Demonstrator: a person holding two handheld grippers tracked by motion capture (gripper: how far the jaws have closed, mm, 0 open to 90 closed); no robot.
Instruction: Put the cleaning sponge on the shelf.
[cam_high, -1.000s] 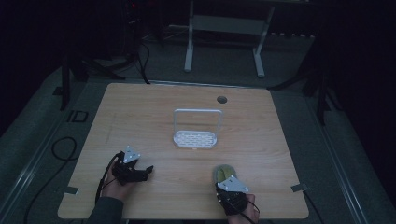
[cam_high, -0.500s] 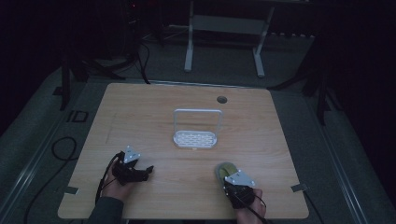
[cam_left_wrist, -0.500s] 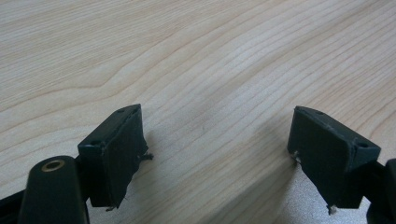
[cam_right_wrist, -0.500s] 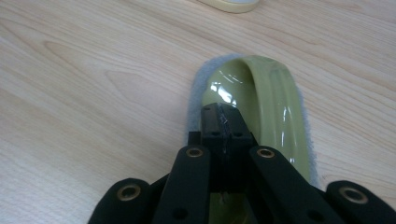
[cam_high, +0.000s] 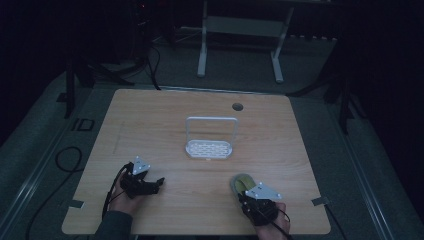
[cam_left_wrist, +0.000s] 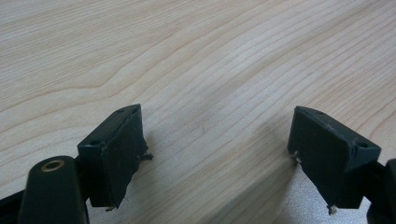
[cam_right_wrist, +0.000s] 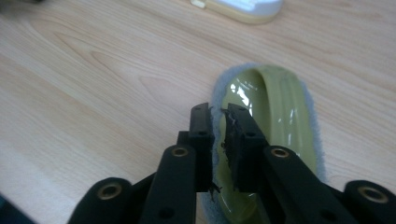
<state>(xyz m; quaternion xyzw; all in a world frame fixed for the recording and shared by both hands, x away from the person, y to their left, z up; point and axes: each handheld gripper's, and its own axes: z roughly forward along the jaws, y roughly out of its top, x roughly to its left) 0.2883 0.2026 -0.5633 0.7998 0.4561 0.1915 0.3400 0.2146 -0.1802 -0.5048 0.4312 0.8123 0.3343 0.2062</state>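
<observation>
A: Right gripper (cam_right_wrist: 218, 140), finger condition?

B: Clenched on the near rim of the dish (cam_right_wrist: 275, 121). In the right gripper view one jaw sits outside the grey edge, the other inside on the glossy olive surface. The rim is pinched between them.

A: Dish description?

B: Shallow, oval, olive-green inside, grey along the edge. It rests on the table (cam_high: 150, 120). From above, the dish (cam_high: 242, 183) lies at about 5 o'clock from the table's centre, close to the near edge, with the right gripper (cam_high: 248, 201) touching its near side and the hand (cam_high: 272, 227) behind it at 6 o'clock.

A: Left gripper (cam_left_wrist: 217, 154)?

B: Released. Jaws stand wide apart in the left gripper view with bare wood grain between them. Nothing is held.

A: Its position?

B: From above, the left gripper (cam_high: 159, 181) is at about 7 o'clock from the table's centre, pointing toward 3 o'clock, well apart from the dish. A cable (cam_high: 109, 192) loops back from it past the left hand (cam_high: 122, 200).

A: Anything else on the table?

B: A white rack (cam_high: 209, 146) with an upright hoop stands near the centre, at 11 o'clock from the dish. Its edge also shows in the right gripper view at 12 o'clock. A round hole (cam_high: 237, 107) sits in the tabletop toward the far edge.
</observation>
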